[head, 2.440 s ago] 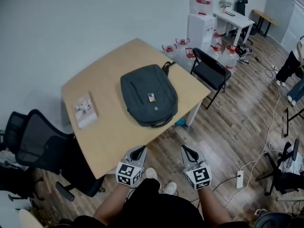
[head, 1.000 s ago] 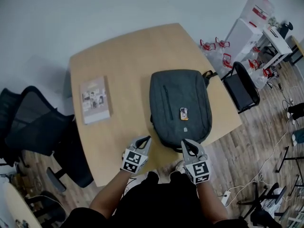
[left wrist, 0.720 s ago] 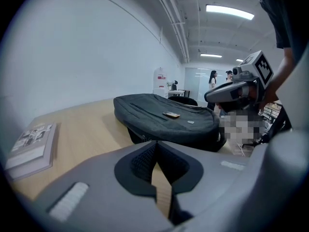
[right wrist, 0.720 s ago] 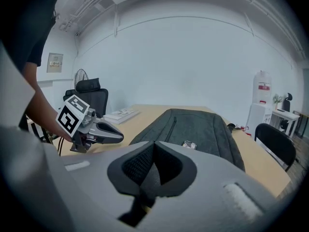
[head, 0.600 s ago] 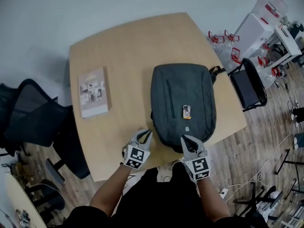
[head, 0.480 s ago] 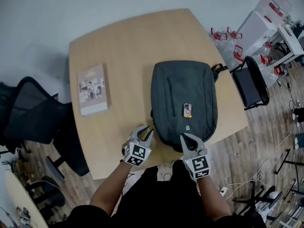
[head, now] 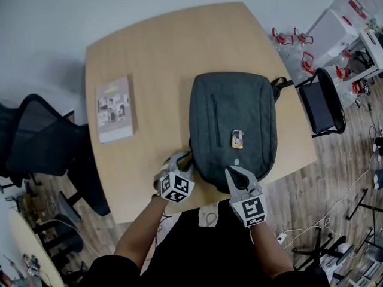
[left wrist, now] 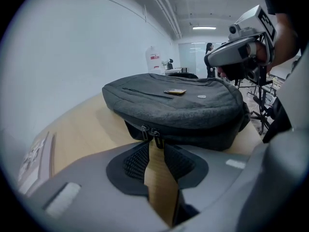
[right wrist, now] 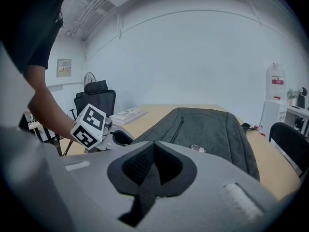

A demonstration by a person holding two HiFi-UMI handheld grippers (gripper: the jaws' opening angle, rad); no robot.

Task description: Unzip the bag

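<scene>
A dark grey backpack [head: 233, 118] lies flat on the wooden table [head: 155, 52], with a small orange tag [head: 237, 139] on top. Its two zipper pulls [left wrist: 150, 133] hang at the near-left edge. My left gripper [head: 184, 159] sits low at that edge. In the left gripper view its jaws [left wrist: 153, 145] stand a little apart with bare table between them, the pulls just ahead of the tips. My right gripper [head: 229, 171] hovers over the bag's near edge. Its pads [right wrist: 140, 166] meet with nothing between them.
A book [head: 114, 108] lies on the table to the left. A black office chair [head: 42, 148] stands at the table's left side. A folding chair [head: 323, 106] and water jugs [head: 293, 40] are at the right. Cables run over the wooden floor.
My left gripper has dropped and rolled, closing in on the bag's near-left edge. The right gripper has edged forward over the bag's near rim.
</scene>
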